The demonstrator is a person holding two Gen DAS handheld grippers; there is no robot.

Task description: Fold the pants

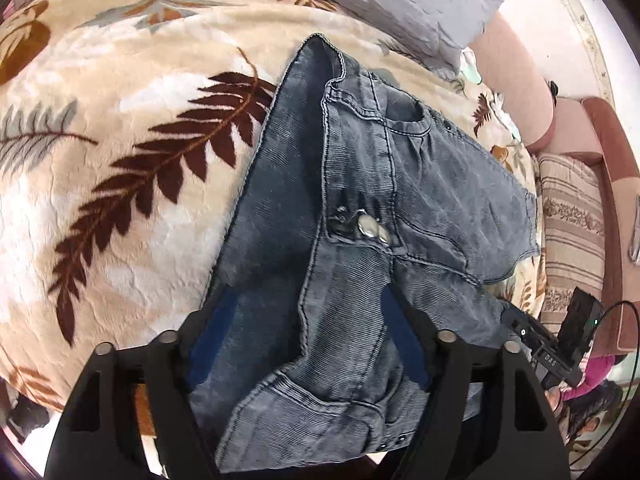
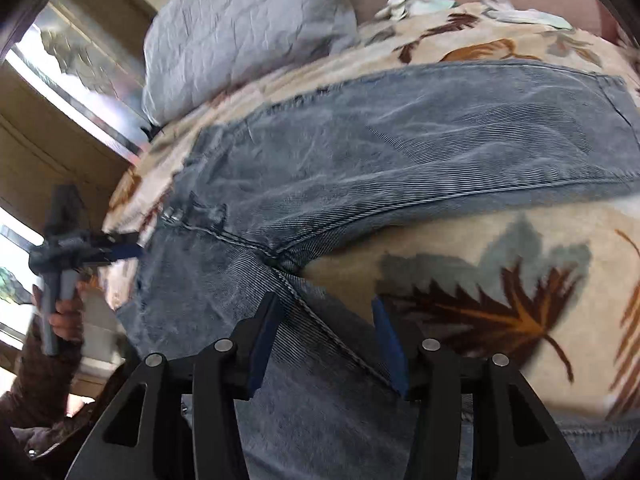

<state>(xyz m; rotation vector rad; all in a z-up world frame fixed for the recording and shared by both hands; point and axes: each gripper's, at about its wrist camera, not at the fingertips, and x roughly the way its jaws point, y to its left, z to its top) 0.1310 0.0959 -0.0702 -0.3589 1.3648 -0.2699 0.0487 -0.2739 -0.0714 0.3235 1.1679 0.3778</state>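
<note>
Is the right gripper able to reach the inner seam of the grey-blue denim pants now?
Probably yes. The right gripper hovers with jaws apart, the inner seam running between its blue pads. Nothing covers the grey-blue denim pants there.

Faded grey-blue pants (image 1: 400, 184); cream blanket (image 1: 100, 160), brown leaf print.

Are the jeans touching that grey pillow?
Apart. In the left wrist view, patterned blanket shows between the jeans and the pillow.
</note>
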